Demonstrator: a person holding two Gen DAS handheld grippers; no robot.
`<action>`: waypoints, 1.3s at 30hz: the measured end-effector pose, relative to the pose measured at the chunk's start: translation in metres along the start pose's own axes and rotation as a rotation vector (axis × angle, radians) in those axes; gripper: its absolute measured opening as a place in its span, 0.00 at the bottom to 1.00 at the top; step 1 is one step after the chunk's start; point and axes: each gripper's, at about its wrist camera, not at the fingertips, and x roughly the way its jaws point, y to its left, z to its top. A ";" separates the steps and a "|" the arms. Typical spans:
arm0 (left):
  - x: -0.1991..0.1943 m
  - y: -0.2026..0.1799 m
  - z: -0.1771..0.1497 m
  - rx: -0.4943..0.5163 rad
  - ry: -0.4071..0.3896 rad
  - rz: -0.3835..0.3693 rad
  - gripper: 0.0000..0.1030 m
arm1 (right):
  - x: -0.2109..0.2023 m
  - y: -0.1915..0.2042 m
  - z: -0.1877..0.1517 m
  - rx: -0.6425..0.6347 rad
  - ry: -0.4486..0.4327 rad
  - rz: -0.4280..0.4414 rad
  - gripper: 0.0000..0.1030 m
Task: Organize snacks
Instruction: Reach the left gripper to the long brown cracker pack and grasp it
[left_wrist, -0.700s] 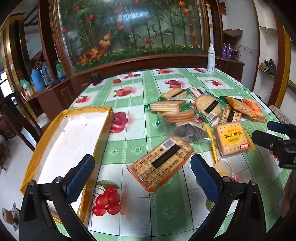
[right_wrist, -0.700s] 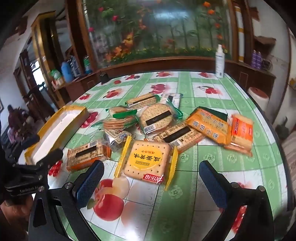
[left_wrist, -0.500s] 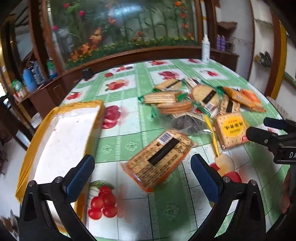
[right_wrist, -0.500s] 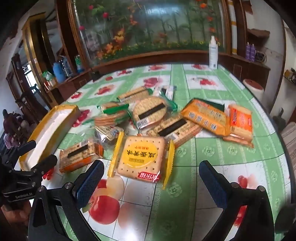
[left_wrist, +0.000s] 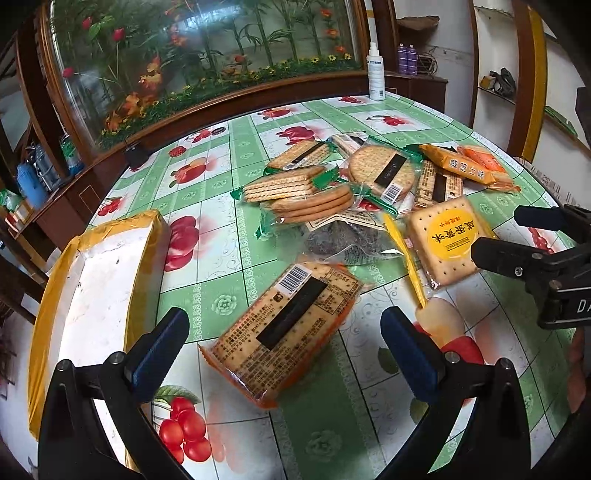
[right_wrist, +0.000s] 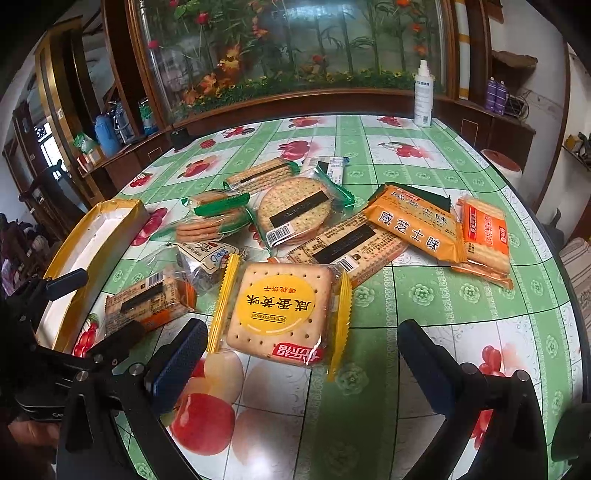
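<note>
Orange-edged cracker pack (left_wrist: 284, 332): lies flat on the tabletop (left_wrist: 332, 424), barcode side up, between the spread fingers of the left tool (left_wrist: 284, 345), untouched by either pad.
Square yellow-label biscuit pack (right_wrist: 280, 314): flat on the tabletop, just ahead of the right tool (right_wrist: 303, 352), between its fingers and apart from them.
Snack heap (right_wrist: 295, 214): round and rectangular cracker packs overlapping behind the two front packs; two orange packs (right_wrist: 484, 236) at the right.
Yellow-rimmed tray (left_wrist: 96, 280): white inside, at the left tabletop edge, beside the cracker pack.
Left tool: released, jaws wide, gripping nothing.
Right tool: released, jaws wide, gripping nothing.
Spray bottle (right_wrist: 423, 96): upright at the far tabletop edge.
</note>
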 end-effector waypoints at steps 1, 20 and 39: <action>0.001 0.000 0.000 0.001 0.001 0.001 1.00 | 0.001 0.000 0.001 0.006 -0.001 0.006 1.00; 0.044 -0.002 0.004 0.125 0.106 -0.005 1.00 | 0.043 0.020 0.009 0.016 0.061 -0.050 1.00; 0.055 0.008 0.010 0.013 0.152 -0.181 0.88 | 0.057 0.018 0.009 0.007 0.090 0.018 0.86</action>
